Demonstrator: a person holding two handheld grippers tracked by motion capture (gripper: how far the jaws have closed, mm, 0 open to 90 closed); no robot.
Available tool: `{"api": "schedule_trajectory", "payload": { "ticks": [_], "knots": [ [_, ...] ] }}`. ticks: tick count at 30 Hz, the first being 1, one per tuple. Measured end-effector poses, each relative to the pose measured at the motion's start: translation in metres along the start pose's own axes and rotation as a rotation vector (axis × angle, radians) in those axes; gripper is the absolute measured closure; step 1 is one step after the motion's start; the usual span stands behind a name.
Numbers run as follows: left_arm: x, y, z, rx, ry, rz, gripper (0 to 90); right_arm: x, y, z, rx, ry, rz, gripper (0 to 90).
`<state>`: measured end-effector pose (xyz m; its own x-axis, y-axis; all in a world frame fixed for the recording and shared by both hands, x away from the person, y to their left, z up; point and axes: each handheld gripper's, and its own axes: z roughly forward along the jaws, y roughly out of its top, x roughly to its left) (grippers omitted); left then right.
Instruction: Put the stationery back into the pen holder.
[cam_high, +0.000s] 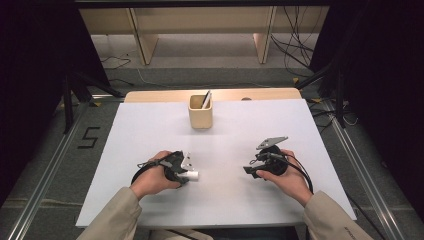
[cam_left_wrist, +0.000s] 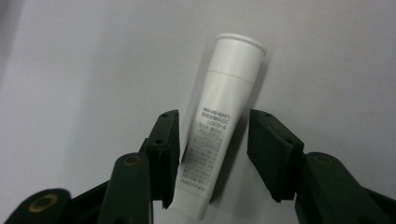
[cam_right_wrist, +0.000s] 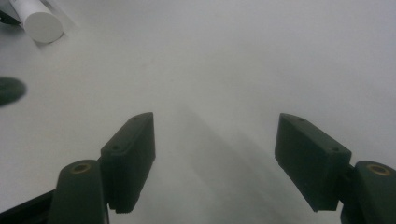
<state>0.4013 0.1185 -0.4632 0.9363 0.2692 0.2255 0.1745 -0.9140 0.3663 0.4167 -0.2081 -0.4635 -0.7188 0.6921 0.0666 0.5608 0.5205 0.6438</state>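
Note:
A white tube (cam_left_wrist: 219, 116) with small printed text lies on the white table sheet (cam_high: 150, 130), its cap pointing away from my left gripper (cam_left_wrist: 215, 149). The tube sits between the left gripper's two black jaws: the left pad (cam_left_wrist: 168, 149) is against its side, and a narrow shadowed gap separates it from the right pad (cam_left_wrist: 271, 154). In the high view the left gripper (cam_high: 186, 172) rests near the front left with the tube's cap (cam_high: 193, 175) sticking out to the right. My right gripper (cam_high: 251, 171) hovers open over bare sheet, nothing between its jaws (cam_right_wrist: 215, 158). The tube's cap end (cam_right_wrist: 39, 21) shows at the far upper left.
A wooden cup (cam_high: 201, 116) holding a pen (cam_high: 206, 99) stands at the back middle of the table. Dark stands and cables flank the table, and a wooden shelf unit stands beyond it.

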Motion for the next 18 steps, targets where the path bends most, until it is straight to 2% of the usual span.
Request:
{"api": "schedule_trajectory", "payload": {
  "ticks": [18],
  "knots": [
    [0.0020, 0.0031, -0.0010, 0.021, -0.002, 0.034, 58.2, -0.0011, -0.0022, -0.0009, 0.006, -0.002, 0.001, 29.4]
  ]
}}
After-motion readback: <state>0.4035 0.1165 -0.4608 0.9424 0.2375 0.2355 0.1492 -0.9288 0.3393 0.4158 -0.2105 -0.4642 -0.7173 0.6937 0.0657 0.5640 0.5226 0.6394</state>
